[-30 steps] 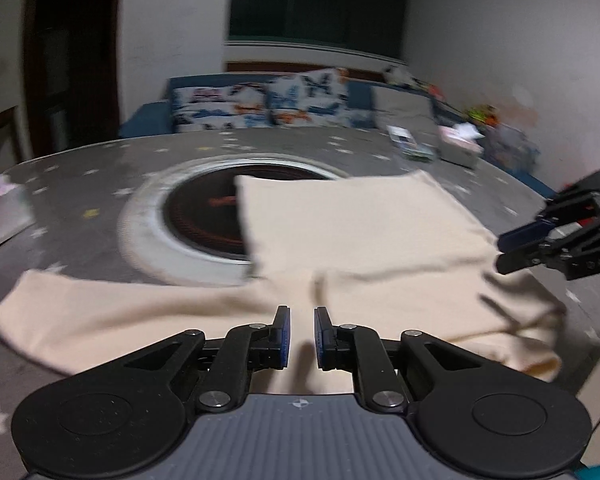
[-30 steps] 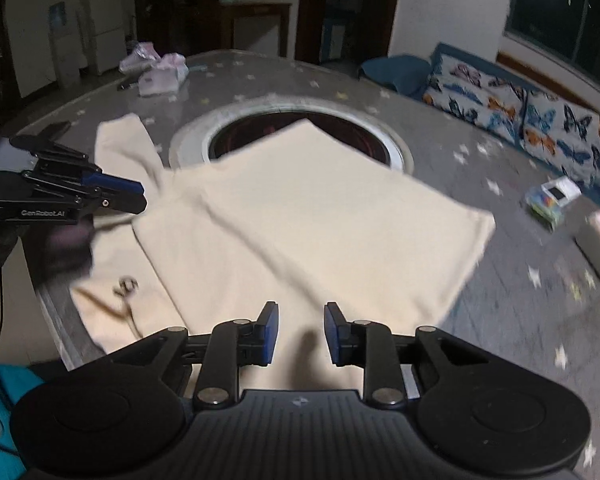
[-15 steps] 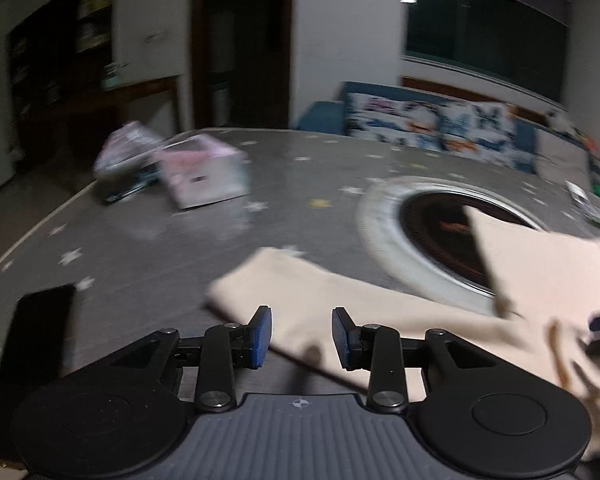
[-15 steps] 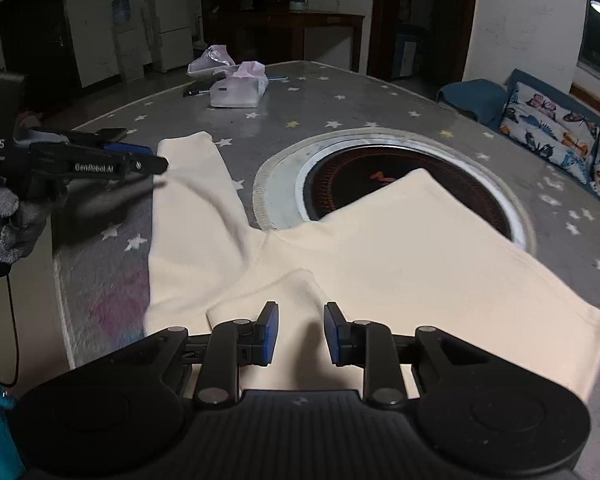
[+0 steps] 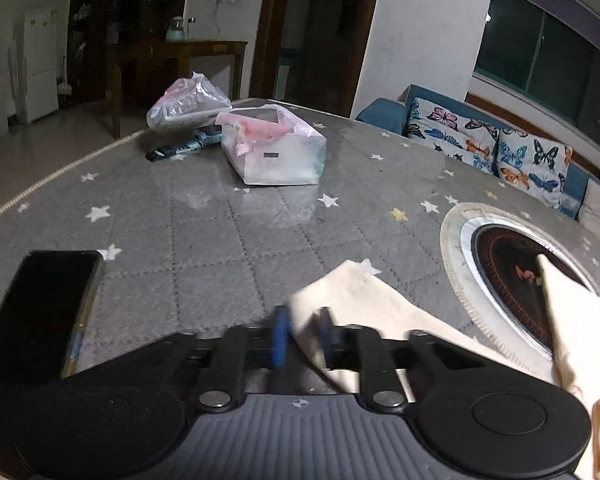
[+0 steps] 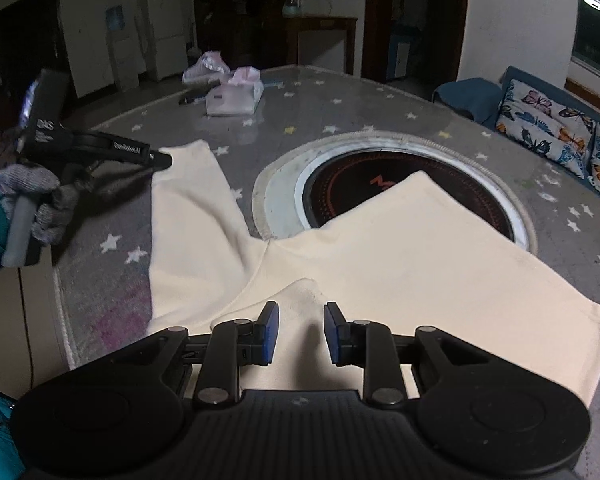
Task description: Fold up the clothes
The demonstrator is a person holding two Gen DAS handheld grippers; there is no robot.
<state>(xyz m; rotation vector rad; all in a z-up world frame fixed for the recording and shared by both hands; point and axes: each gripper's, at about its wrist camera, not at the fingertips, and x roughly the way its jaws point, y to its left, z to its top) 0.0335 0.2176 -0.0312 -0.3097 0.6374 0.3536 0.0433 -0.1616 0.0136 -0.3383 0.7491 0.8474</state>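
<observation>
- Far left on the worktop (image 5: 204, 240), a dark phone (image 5: 40, 308) lies flat, well apart from the cream shirt (image 6: 400, 256) I'm folding; it should not interfere.
- My left gripper (image 5: 302, 338) has just been closing, and its fingers now pinch the cuff end of the sleeve (image 6: 188, 208), with cloth visibly between them.
- That sleeve runs long from the cuff at my left hand (image 6: 40, 196) back toward the shirt body, lying flat on the worktop and pointing away from the shirt's middle.
- The shirt body spreads to the right, one corner overhanging the round burner (image 6: 380, 184) set in the worktop.
- My right gripper (image 6: 298, 332) hangs over the near edge of the shirt, around the collar; its fingers stand slightly apart with nothing gripped.
- My reading: the left hand is the one placed to act, and the sleeve must be carried rightward, along its own length, onto the body.
</observation>
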